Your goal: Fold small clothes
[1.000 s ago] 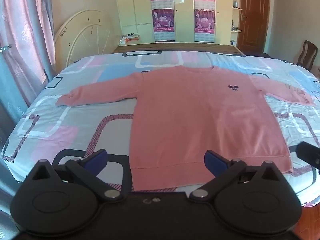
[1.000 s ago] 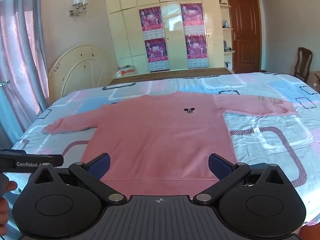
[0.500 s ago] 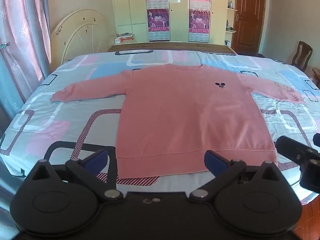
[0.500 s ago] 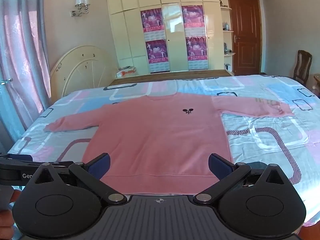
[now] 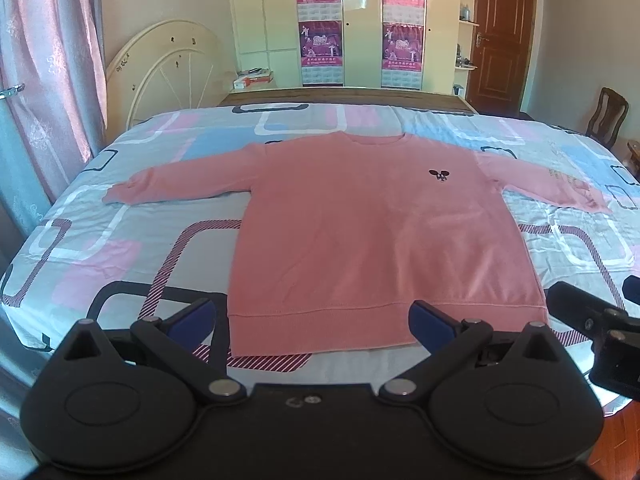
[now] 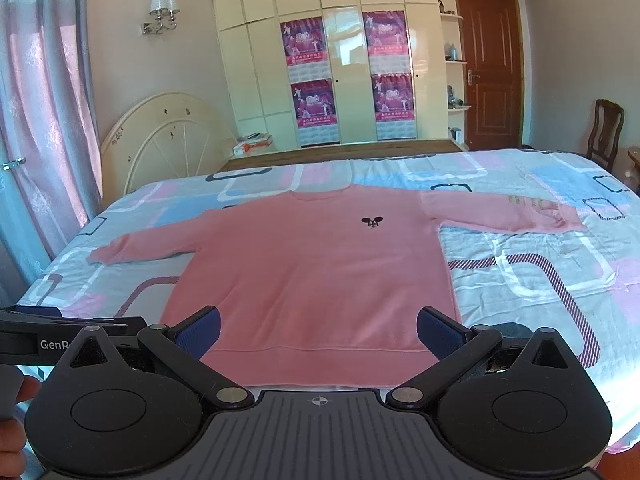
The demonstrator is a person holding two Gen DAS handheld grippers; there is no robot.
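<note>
A pink long-sleeved sweater (image 5: 372, 232) lies flat, front up, on the bed (image 5: 120, 248), both sleeves spread out sideways and the hem toward me. It also shows in the right wrist view (image 6: 316, 276). My left gripper (image 5: 312, 320) is open and empty, held above the near hem. My right gripper (image 6: 318, 330) is open and empty, also above the hem. The right gripper's body shows at the right edge of the left wrist view (image 5: 600, 320); the left gripper's body shows at the left edge of the right wrist view (image 6: 60, 336).
The bed has a patterned sheet (image 6: 540, 280). A round cream headboard (image 5: 168, 76) leans at the far left by pink curtains (image 5: 44, 80). A wardrobe with posters (image 5: 360, 28), a brown door (image 5: 500, 36) and a chair (image 5: 606, 116) stand beyond the bed.
Both grippers have drawn back and risen a little, so more of the sweater's hem and the bed's near edge show. The sweater has not moved. Both jaws stay open.
</note>
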